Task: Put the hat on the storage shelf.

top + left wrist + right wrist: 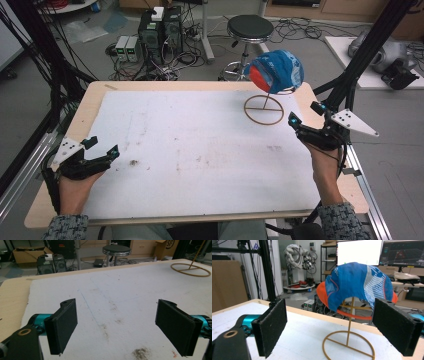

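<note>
Cap (278, 71) sits draped on the gold stand (264, 110) at the desk's (200, 150) far right; right claw (306, 116), released and empty, should grip the fabric edge, while left claw (102, 147) rests released.

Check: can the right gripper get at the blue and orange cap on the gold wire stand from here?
Probably yes. The right gripper is open and faces the blue and orange cap on its gold wire stand, with nothing between them.
</note>
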